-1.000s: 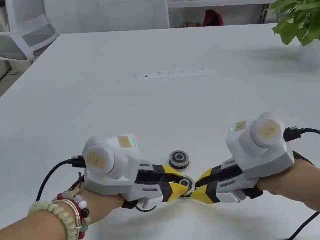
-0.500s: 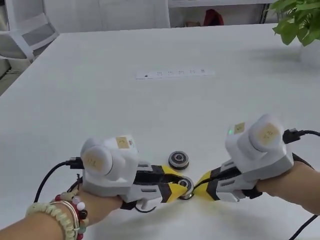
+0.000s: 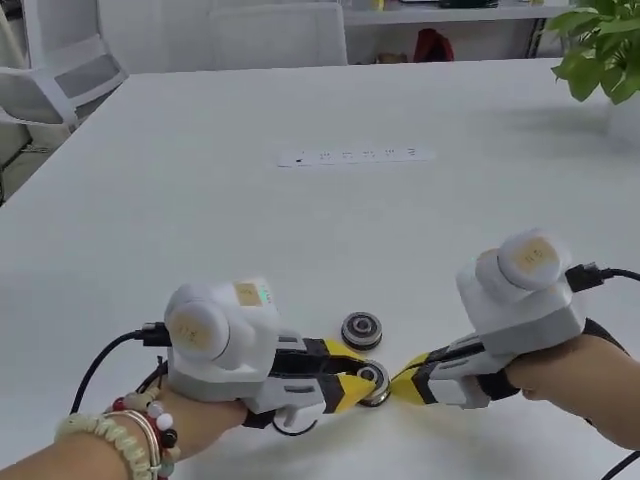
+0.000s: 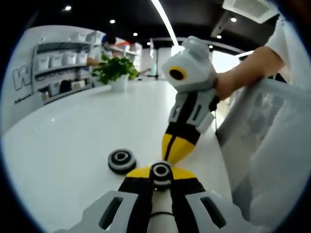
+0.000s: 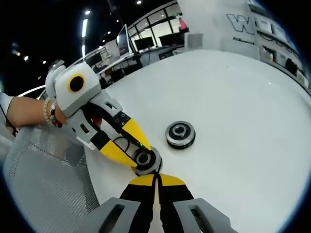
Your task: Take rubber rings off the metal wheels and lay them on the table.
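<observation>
Rolling lower now, my right gripper [image 5: 156, 178] has its jaws pressed together at the rim of the wheel [image 5: 146, 159], which my left gripper [image 4: 161, 175] clamps just over the table [image 3: 300, 230], so its rubber ring [image 5: 149, 171] looks barely started.

Tabletop [image 3: 200, 220], lower centre: wheel [image 3: 375, 380] between left gripper [image 3: 362, 384] and right gripper [image 3: 402, 377]. A second wheel [image 3: 361, 329] just above it, apart. Socket strip [image 3: 355, 156] upper centre; plant [image 3: 600, 50] upper right corner.

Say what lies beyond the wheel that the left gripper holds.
A second wheel lies flat on the table, apart from the held wheel. The held wheel's underside is hidden by the jaws.
</observation>
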A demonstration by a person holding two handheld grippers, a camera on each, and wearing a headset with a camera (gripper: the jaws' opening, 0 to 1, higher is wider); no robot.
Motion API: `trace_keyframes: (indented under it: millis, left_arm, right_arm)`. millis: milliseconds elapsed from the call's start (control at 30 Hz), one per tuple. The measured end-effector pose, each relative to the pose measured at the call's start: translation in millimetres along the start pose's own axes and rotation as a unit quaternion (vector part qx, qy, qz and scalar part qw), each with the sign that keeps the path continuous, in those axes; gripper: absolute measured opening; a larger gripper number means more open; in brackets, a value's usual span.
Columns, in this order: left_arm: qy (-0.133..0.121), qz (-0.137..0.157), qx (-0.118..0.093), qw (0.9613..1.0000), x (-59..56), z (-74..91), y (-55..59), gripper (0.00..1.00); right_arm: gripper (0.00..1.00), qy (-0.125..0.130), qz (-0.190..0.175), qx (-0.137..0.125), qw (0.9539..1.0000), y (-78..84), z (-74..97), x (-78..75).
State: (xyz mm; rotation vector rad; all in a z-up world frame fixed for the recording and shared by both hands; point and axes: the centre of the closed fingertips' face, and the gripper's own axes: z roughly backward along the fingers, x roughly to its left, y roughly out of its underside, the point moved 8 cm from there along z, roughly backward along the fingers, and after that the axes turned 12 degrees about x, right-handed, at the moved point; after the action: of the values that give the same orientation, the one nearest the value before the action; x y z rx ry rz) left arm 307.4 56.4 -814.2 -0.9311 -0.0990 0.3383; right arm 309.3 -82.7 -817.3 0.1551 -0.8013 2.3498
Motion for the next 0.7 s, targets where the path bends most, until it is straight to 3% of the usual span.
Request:
trace_keyframes:
  millis: [100, 200, 267, 333, 367, 433, 467, 500, 633, 700]
  left_arm:
    - [0.001, 0.0, -0.001, 1.0, 0.5, -0.1, 0.0, 0.14]
    - [0.001, 0.0, -0.001, 1.0, 1.0, 0.0, 0.1, 0.14]
    - [0.001, 0.0, -0.001, 1.0, 1.0, 0.0, 0.2, 0.14]
    - [0.001, 0.0, -0.002, 1.0, 1.0, 0.0, 0.1, 0.14]
    - [0.001, 0.0, -0.002, 1.0, 1.0, 0.0, 0.1, 0.14]
    - [0.001, 0.001, -0.002, 1.0, 0.9, 0.0, 0.0, 0.14]
    - [0.001, 0.001, -0.002, 1.0, 0.6, 0.0, -0.1, 0.14]
    - [0.001, 0.001, -0.002, 1.0, 0.6, -0.1, -0.1, 0.14]
    - [0.001, 0.001, -0.003, 1.0, 0.4, -0.3, -0.3, 0.14]
    - [0.001, 0.002, -0.004, 1.0, 0.2, -0.3, -0.2, 0.14]
  right_arm:
    - [0.0, -0.023, -0.067, -0.002, 0.9975, -0.6, 0.9, -0.3]
    - [0.0, -0.041, -0.109, -0.011, 0.9931, -0.3, 2.5, -2.2]
    - [0.0, -0.054, -0.141, -0.015, 0.9884, -0.1, 3.4, -3.4]
    - [0.0, -0.063, -0.167, -0.036, 0.9832, -2.2, 6.0, -5.8]
    - [0.0, -0.081, -0.186, -0.041, 0.9783, -2.7, 9.0, -3.4]
    - [0.0, -0.095, -0.204, -0.048, 0.9731, -2.8, 10.9, -0.9]
    - [0.0, -0.087, -0.195, -0.046, 0.976, -1.9, 10.4, -3.2]
    - [0.0, -0.088, -0.196, -0.045, 0.9757, -1.2, 10.9, 0.2]
    - [0.0, -0.098, -0.221, -0.045, 0.9693, -3.1, 12.3, 5.0]
    - [0.0, -0.094, -0.207, -0.039, 0.973, -5.5, 13.1, 8.4]
